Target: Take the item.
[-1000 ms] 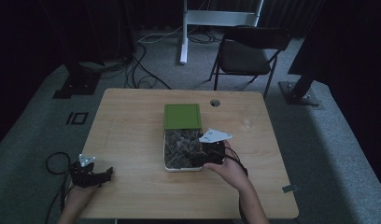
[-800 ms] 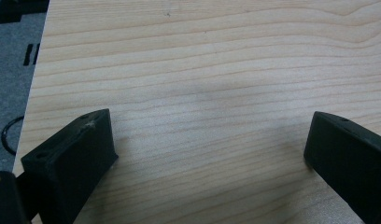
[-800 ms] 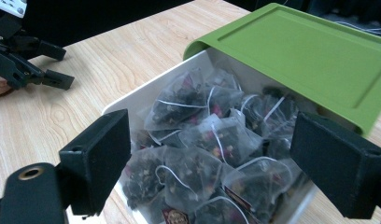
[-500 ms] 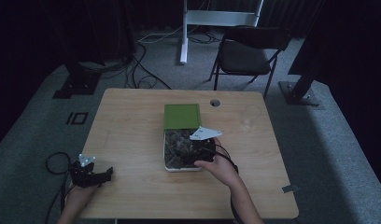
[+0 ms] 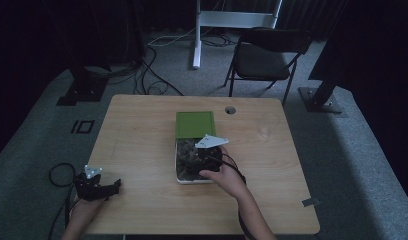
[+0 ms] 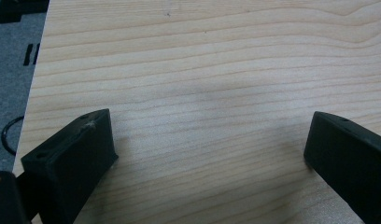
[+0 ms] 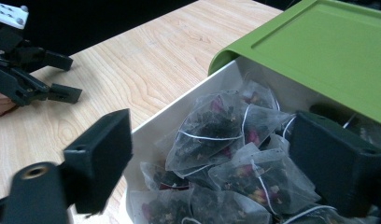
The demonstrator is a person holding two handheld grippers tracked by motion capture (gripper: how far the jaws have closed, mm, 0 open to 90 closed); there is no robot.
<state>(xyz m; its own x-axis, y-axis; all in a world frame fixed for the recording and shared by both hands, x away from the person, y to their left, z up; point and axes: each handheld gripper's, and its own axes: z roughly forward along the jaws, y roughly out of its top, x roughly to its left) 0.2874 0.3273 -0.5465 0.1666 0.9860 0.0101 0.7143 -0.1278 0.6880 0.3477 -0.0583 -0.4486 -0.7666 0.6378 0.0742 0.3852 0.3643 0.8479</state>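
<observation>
White box (image 7: 156, 123) of unlabelled tea bags (image 7: 212, 126) between wide-open, empty right gripper (image 7: 216, 154) jaws.

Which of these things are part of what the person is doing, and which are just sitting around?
In use:
- right claw, jaws open over the box
- white box of tea bags
- green lid, slid partly off the box

Lying about:
- left claw, open over bare table at the near left corner
- folding chair beyond the table
- cables on the floor

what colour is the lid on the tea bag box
Green. The lid shows best in the right gripper view, partly covering the white box.
</observation>
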